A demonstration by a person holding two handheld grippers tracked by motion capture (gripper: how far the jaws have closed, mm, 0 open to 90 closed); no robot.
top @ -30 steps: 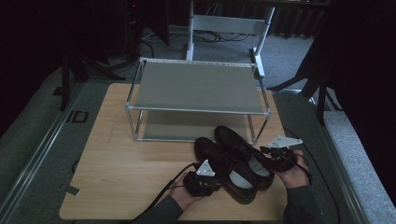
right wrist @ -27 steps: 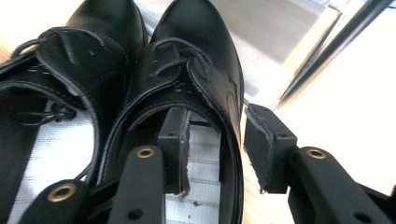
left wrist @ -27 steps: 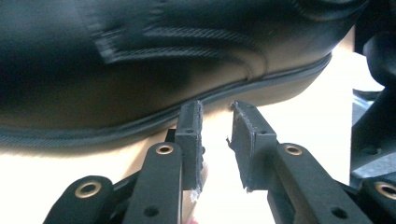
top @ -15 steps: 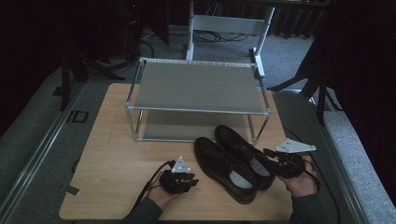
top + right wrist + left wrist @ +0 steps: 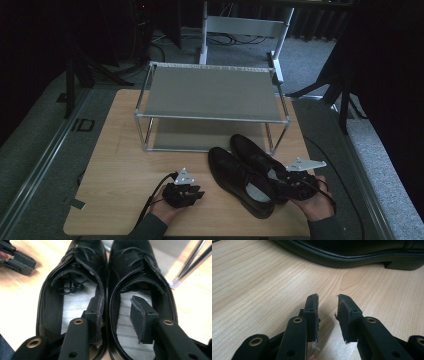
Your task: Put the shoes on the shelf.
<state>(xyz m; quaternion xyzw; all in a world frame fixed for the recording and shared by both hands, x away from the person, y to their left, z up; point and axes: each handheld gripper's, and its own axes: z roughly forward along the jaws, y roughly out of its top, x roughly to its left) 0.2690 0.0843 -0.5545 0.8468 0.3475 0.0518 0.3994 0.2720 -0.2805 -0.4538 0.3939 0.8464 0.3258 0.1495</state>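
Observation:
Two black lace-up shoes stand side by side on the wooden table (image 5: 125, 165), the left shoe (image 5: 240, 180) (image 5: 80, 255) and the right shoe (image 5: 255, 152) (image 5: 130, 255). My right gripper (image 5: 280, 182) (image 5: 115, 300) reaches in at their heels with one jaw inside each shoe, straddling the two touching inner walls. Its jaws have just been opening, and the right pad stands off the wall. My left gripper (image 5: 195, 192) (image 5: 327, 296) lies low over bare wood left of the left shoe (image 5: 352, 252). Its jaws have just been opening too, with nothing between them.
A two-tier metal shoe rack (image 5: 212, 92) stands behind the shoes, its front right leg (image 5: 190, 267) close to the right shoe. A white metal frame (image 5: 245, 25) stands on the floor beyond the table. Bare wood lies at the table's left.
My left gripper has drawn away from the left shoe's side, moving left across the table. The right gripper has shifted slightly at the heels; both shoes stay in place.

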